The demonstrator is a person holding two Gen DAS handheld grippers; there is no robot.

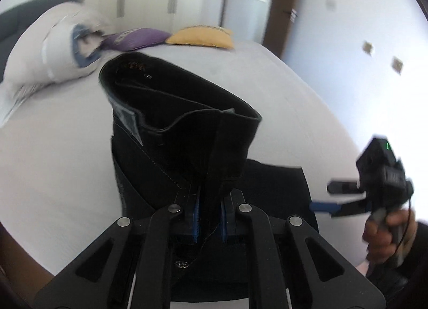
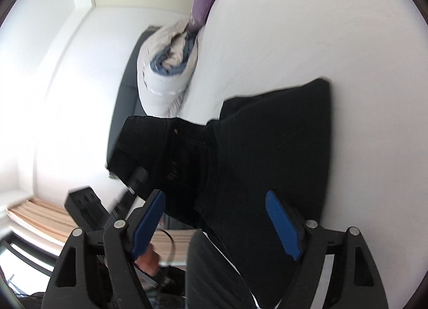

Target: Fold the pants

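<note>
Over the bed (image 1: 281, 89), left tool (image 1: 210, 218) pinches black pants (image 1: 174, 127); right tool (image 2: 214, 226) spread

Black pants (image 1: 171, 132), plain, with pale contrast stitching along one seam and a grey-blue label inside the waistband. White bed (image 1: 53, 164), unpatterned. Purple cushion (image 1: 133, 39) beside a mustard-yellow cushion (image 1: 203, 37), both plain. Pale grey-white duvet bundle (image 2: 163, 81) with a blue cloth rolled into its fold. Left claw (image 1: 210, 218): black frame, silver rivets, blue pads. Right claw (image 2: 216, 224): the same black frame and blue pads. White walls; a dark brown door frame (image 1: 278, 9); light wooden slats (image 2: 40, 218) at the bed's edge.
</note>
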